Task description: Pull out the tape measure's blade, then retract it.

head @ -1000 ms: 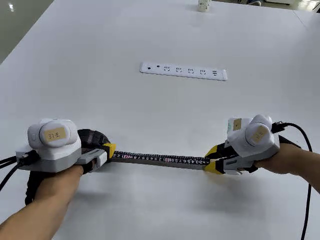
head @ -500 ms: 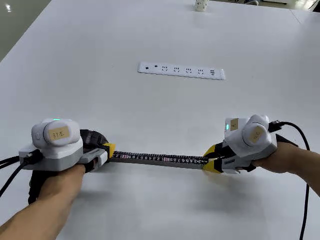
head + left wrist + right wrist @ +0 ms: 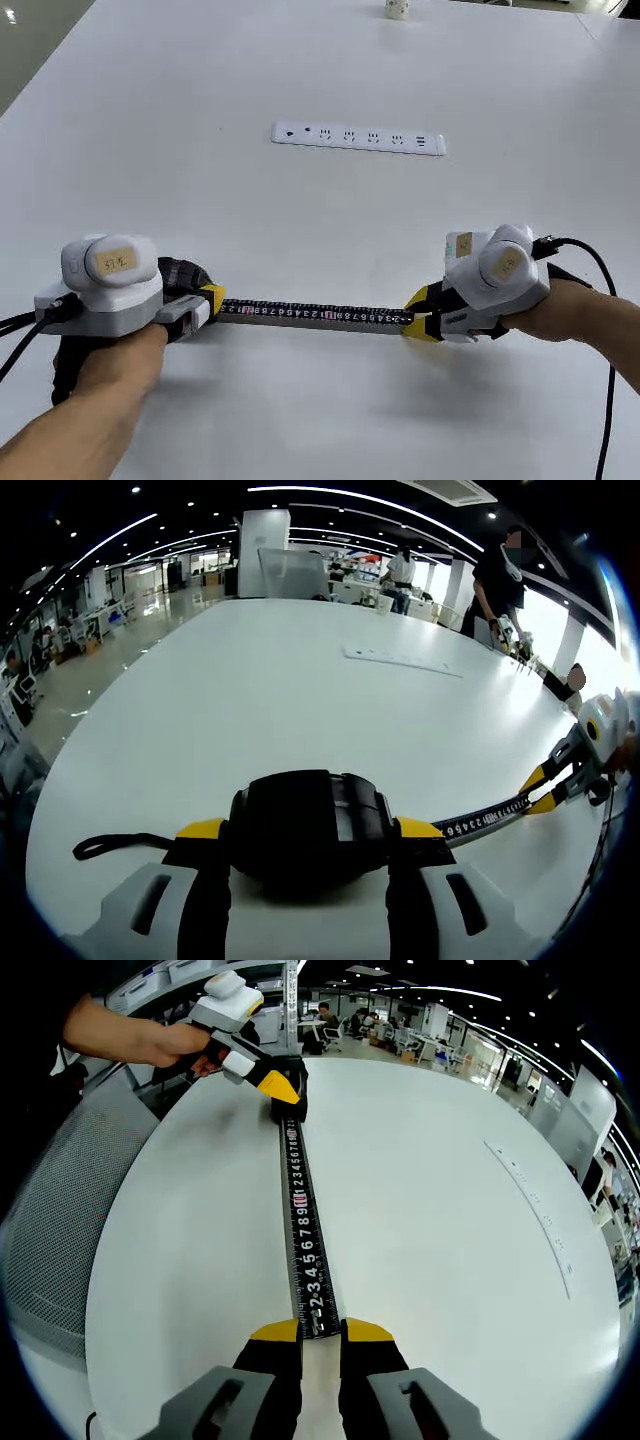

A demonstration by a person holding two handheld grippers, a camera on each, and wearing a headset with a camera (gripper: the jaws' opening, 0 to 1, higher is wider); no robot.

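The tape measure's black case is clamped between the jaws of the left gripper, at 8 o'clock on the white tabletop. The blade is stretched flat toward 4 o'clock, where its tip is pinched by the nearly closed jaws of the right gripper. A power strip is seen at 12 o'clock.

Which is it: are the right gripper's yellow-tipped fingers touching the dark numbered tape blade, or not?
Touching. In the right gripper view, the right gripper pinches the end of the dark numbered tape blade between its yellow-tipped fingers, no gap visible.
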